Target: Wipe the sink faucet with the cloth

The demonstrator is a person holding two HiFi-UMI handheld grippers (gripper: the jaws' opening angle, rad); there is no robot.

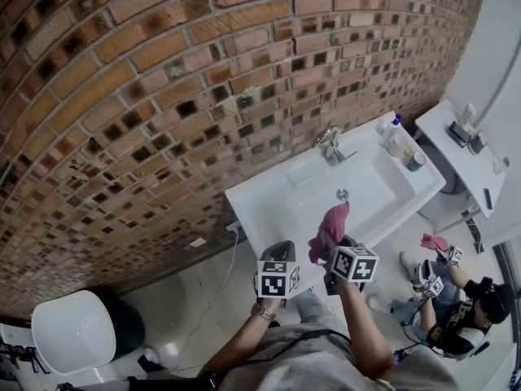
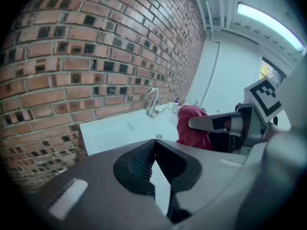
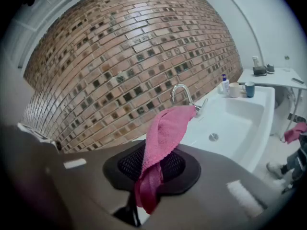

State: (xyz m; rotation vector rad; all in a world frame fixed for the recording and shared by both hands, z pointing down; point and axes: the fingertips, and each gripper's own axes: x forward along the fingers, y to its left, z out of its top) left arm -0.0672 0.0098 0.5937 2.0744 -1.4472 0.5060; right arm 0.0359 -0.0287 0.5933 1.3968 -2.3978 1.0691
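Brick wall (image 1: 163, 96) behind, the pink cloth (image 3: 165, 128) stands clamped in the right gripper (image 3: 149, 166), the faucet (image 3: 181, 94) well ahead of it across the sink (image 3: 240, 121). The left gripper (image 2: 154, 150) alongside is closed on nothing. Pinched by one narrow fold, the cloth could slip free when rubbed against the faucet.

A white sink (image 1: 269, 206) juts from the brick wall at the frame's centre, carrying a chrome faucet (image 1: 330, 145) at its back edge and a blue-capped bottle (image 1: 394, 129) and cup (image 1: 417, 161) at its right end. At upper right, a white table (image 1: 456, 160) holds small dark items (image 1: 460, 130). A toilet (image 1: 73, 332) stands on the pale floor (image 1: 203, 287), lower left.
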